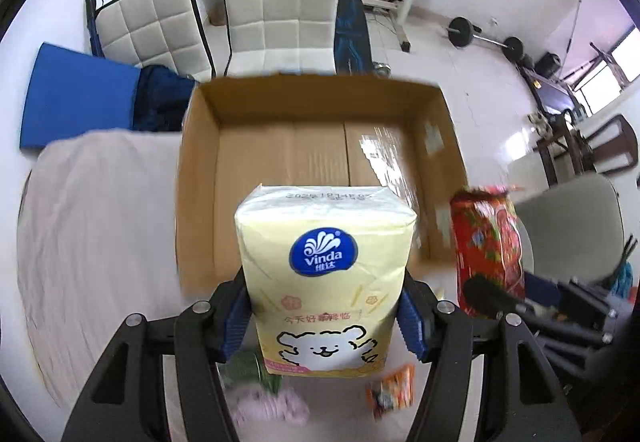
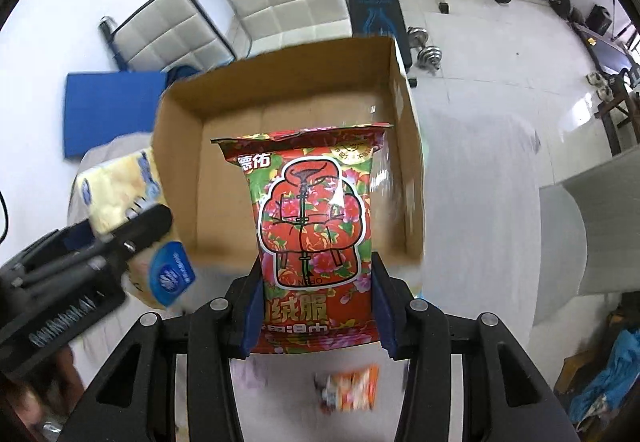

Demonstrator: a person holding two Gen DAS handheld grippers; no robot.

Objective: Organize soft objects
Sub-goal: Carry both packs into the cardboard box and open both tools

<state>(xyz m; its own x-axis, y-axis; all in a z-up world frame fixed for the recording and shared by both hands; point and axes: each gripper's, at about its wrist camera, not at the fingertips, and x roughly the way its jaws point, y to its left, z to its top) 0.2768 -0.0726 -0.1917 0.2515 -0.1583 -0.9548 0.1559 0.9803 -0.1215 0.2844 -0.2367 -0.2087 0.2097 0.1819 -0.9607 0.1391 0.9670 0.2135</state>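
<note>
My left gripper point(image 1: 324, 318) is shut on a pale yellow Vinda tissue pack point(image 1: 324, 266) and holds it above the near edge of an open cardboard box point(image 1: 200, 170). My right gripper point(image 2: 316, 306) is shut on a red floral wet-wipe pack point(image 2: 316, 210), held over the same box point(image 2: 180, 146). The red pack also shows in the left wrist view point(image 1: 488, 246), and the tissue pack in the right wrist view point(image 2: 116, 186). The box looks empty inside.
The box sits on a table with a light cloth point(image 1: 92, 218). A small orange packet point(image 1: 392, 390), a pink soft item point(image 1: 272, 402) and a green item point(image 1: 244, 366) lie below my grippers. White chairs point(image 1: 280, 6), a blue mat point(image 1: 76, 94) and gym gear stand behind.
</note>
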